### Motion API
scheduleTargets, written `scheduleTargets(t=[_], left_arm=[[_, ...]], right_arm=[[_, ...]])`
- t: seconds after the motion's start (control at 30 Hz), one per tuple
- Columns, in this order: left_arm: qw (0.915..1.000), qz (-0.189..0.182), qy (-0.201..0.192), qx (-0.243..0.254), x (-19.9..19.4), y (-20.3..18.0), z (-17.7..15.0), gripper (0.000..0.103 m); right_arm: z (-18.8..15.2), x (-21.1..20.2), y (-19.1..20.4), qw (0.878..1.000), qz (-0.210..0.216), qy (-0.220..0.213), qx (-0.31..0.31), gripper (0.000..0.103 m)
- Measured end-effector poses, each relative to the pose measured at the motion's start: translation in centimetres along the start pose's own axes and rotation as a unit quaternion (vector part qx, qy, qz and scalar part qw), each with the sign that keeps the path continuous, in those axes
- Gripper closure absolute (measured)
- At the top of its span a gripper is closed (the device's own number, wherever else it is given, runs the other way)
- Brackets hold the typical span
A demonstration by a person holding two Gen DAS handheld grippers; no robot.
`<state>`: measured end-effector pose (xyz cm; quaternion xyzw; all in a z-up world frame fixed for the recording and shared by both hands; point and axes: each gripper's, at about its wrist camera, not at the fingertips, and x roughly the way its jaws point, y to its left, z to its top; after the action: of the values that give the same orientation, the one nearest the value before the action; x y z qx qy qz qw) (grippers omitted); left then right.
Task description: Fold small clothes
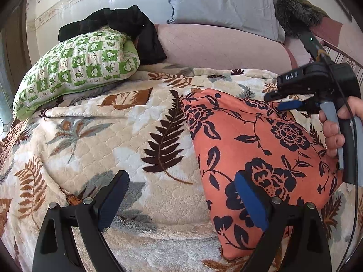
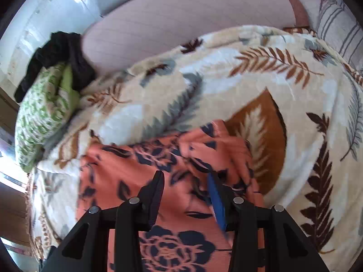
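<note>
Lying on the leaf-patterned blanket (image 1: 95, 136) of the bed, the orange floral garment (image 1: 261, 154) is stretching its long axis from a far corner near the blanket's upper fold down toward the near edge, and it is sitting to the right of the left claw (image 1: 181, 204). That claw is hovering low with its jaws spread wide and holding nothing: its right blue pad is overlapping the garment's left edge, while its left finger is hanging over bare blanket, so the garment's left border is running just between the two.

The right claw (image 2: 186, 195) is working at the garment's far right end, where the cloth is bunching up into a ridge. Its jaws are standing partly apart, with fabric rising between them and around the blue-padded finger; whether they are actually pinching cloth is something I cannot tell. In the left wrist view, the same claw (image 1: 281, 102) is hanging over the garment's upper right corner.

The right claw therefore seems nearer to a usable grip, and a fold would probably carry that end along the long axis.
</note>
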<state>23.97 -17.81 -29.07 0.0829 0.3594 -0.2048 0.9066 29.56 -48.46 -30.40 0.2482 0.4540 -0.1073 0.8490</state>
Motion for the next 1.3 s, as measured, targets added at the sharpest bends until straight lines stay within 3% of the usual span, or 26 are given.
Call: scheduleTargets(t=[0.07,0.17,0.23,0.3,0.37,0.47,0.6,0.7,0.87,0.97,1.07,1.13,1.3], left_arm=[[1.0000,0.000,0.000,0.001,-0.1,0.0,0.0,0.009],[1.0000,0.003,-0.003,0.003,-0.2,0.1,0.0,0.009],[1.0000,0.002,-0.002,0.001,-0.2,0.2,0.0,0.009],[1.0000,0.002,0.001,-0.002,0.0,0.4,0.1,0.009],[1.0000,0.002,0.002,-0.006,0.1,0.5,0.1,0.009],[0.9999,0.000,0.003,-0.014,0.1,0.7,0.2,0.009],[0.9998,0.001,-0.007,-0.016,-0.5,0.7,0.2,0.009],[0.9998,0.001,-0.013,-0.017,-1.1,0.6,0.2,0.009],[0.9996,0.007,-0.026,-0.010,-2.2,0.4,0.0,0.009],[0.9995,0.009,-0.027,-0.010,-2.4,0.4,-0.1,0.009],[0.9996,0.012,-0.025,-0.009,-2.2,0.4,-0.2,0.009],[0.9996,0.013,-0.025,-0.009,-2.0,0.3,-0.2,0.009],[0.9998,0.013,-0.013,-0.011,-1.1,0.5,0.0,0.009]], right_arm=[[0.4,-0.7,2.0,0.999,0.037,-0.014,-0.018,0.060],[0.5,0.9,5.5,0.997,0.054,0.002,-0.054,0.054],[0.2,4.1,6.6,0.997,0.047,0.037,-0.058,0.047],[-0.6,7.5,6.3,0.996,0.019,0.073,-0.051,0.046],[-0.8,6.6,7.0,0.996,0.018,0.046,-0.072,0.043],[-1.3,4.2,6.6,0.996,0.035,0.055,-0.067,0.043],[-2.9,-2.5,4.0,0.996,0.080,-0.005,-0.032,0.041],[-5.0,-7.7,2.2,0.994,0.090,-0.059,-0.011,0.036],[-9.0,-12.8,-0.3,0.991,0.085,-0.106,0.010,0.036],[-10.7,-13.5,-2.1,0.987,0.106,-0.112,0.036,0.035],[-11.0,-12.2,-3.2,0.990,0.090,-0.090,0.052,0.035],[-11.0,-11.4,-3.5,0.989,0.103,-0.079,0.063,0.035],[-10.8,-10.6,-1.2,0.991,0.110,-0.071,0.027,0.035]])
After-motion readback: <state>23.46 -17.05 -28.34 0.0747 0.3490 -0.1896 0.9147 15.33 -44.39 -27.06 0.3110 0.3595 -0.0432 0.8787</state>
